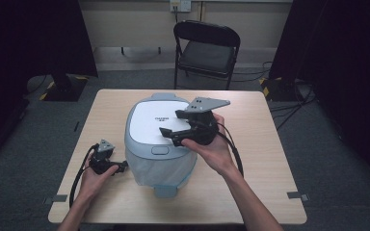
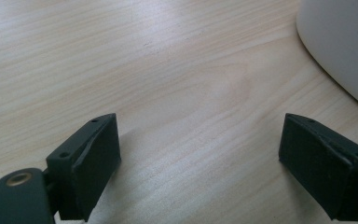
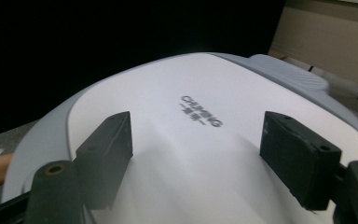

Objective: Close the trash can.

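The left gripper [image 1: 120, 166] rests low on the table [image 1: 250, 192] toward its left edge, jaws spread wide with nothing between them, tips just beside the rice cooker's [image 1: 158, 139] left wall, probably parked there to steady the body. The cooker sits mid-table, lid [image 3: 191, 140] shut, its latch button [image 1: 160, 150] facing the near edge. The right gripper [image 1: 169, 134] hangs just above the lid's right part, jaws wide and holding nothing, seemingly lined up to work the lid or its latch.
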Motion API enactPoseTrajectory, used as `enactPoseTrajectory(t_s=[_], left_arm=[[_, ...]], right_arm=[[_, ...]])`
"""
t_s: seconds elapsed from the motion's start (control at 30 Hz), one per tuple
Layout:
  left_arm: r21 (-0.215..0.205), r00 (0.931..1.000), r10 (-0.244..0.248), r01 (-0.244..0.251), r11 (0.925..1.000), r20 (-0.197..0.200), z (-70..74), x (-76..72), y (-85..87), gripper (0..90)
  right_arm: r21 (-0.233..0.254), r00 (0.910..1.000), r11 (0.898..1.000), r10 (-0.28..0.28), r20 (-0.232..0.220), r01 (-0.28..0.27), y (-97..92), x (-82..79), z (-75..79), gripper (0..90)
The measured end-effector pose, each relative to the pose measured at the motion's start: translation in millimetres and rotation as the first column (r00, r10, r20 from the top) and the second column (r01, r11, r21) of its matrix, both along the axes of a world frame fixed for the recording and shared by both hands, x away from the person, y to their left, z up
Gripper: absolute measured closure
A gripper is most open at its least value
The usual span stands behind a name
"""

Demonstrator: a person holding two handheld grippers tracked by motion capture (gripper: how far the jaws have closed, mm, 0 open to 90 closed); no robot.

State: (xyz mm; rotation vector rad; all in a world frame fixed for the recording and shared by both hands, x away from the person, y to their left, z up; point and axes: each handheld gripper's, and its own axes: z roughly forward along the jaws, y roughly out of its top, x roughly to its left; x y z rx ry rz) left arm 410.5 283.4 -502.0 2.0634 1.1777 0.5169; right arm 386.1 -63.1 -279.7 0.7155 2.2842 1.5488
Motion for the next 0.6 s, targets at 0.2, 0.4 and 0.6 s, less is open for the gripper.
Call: enactPoseTrajectory(t_s=[0.2, 0.4, 0.6], left_arm=[[0.003, 1.0000, 0.000, 0.000, 1.0000, -0.001, 0.1, -0.2, 0.6, 11.9], [0.001, 1.0000, 0.001, -0.001, 1.0000, -0.002, 0.1, -0.5, 1.0, 11.9], [0.002, 1.0000, 0.001, -0.001, 1.0000, -0.003, 0.2, -0.7, 0.9, 12.0]], right_arm=[[0.009, 0.9981, 0.998, -0.061, -0.008, 0.061, -19.7, 6.5, -0.8, 24.0], [0.036, 0.9901, 0.989, -0.140, -0.007, 0.141, -46.6, 9.7, 0.0, 23.7], [0.047, 0.9765, 0.975, -0.215, -0.003, 0.215, -73.4, 10.6, 2.4, 23.0]])
